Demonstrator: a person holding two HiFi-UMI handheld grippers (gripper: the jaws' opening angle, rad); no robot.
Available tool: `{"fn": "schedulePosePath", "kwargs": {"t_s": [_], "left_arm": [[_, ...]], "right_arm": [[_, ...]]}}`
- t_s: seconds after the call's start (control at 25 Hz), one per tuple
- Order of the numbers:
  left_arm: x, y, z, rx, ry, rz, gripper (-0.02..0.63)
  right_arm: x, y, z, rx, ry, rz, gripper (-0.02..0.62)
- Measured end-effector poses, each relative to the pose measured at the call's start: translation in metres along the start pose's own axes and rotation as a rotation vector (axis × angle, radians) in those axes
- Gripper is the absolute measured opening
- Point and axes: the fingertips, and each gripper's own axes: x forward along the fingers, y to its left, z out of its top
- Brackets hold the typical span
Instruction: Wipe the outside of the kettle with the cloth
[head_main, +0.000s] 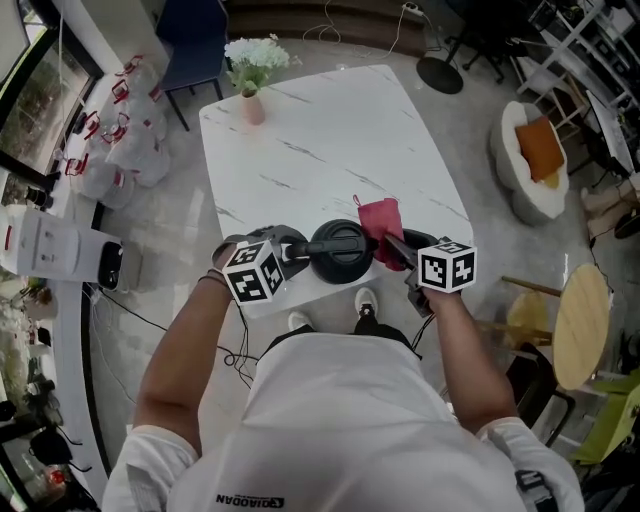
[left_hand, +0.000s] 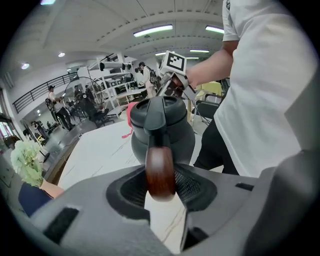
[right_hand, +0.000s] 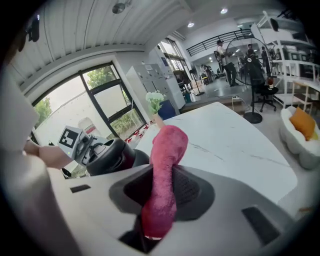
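1. Dark kettle (head_main: 340, 250) w/ wooden handle stands at near edge of white marble surface (head_main: 320, 130), right in front of person.
2. Jaws of left gripper (left_hand: 160, 187) clenched on kettle handle.
3. Jaws of right gripper (right_hand: 162, 195) grasping pink cloth (right_hand: 167, 155), held up just right of kettle; contact unclear.
4. Flower vase (head_main: 252, 80) at far left corner, well apart.
5. Floor: white bags (head_main: 130, 140) left, orange cushion (head_main: 540, 150) right.
6. Shirt print (head_main: 250, 500) too small to read.
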Motion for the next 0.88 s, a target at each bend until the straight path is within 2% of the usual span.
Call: {"fn": "schedulePosePath", "kwargs": {"t_s": [0.16, 0.28, 0.44, 0.6, 0.72, 0.8, 0.88], "left_arm": [[-0.008, 0.0, 0.003, -0.08, -0.077, 0.003, 0.176], [-0.025, 0.009, 0.007, -0.191, -0.161, 0.074, 0.2], [-0.046, 0.017, 0.016, -0.417, -0.309, 0.246, 0.238], [-0.063, 0.001, 0.007, -0.69, -0.439, 0.407, 0.236], [-0.065, -0.019, 0.009, -0.871, -0.523, 0.492, 0.186], [-0.057, -0.032, 0.016, -0.908, -0.519, 0.518, 0.139], [-0.049, -0.044, 0.019, -0.904, -0.461, 0.563, 0.119]], "right_arm": [[-0.005, -0.002, -0.01, 0.057, -0.041, -0.025, 0.101], [-0.008, -0.001, -0.012, 0.114, -0.074, -0.002, 0.101], [-0.019, -0.013, -0.023, 0.221, -0.091, 0.051, 0.101], [-0.027, -0.013, -0.031, 0.303, -0.083, 0.094, 0.101], [-0.041, -0.011, -0.033, 0.264, -0.08, 0.117, 0.101], [-0.052, -0.011, -0.031, 0.195, -0.086, 0.121, 0.101], [-0.064, -0.007, -0.03, 0.105, -0.098, 0.121, 0.101]]}}
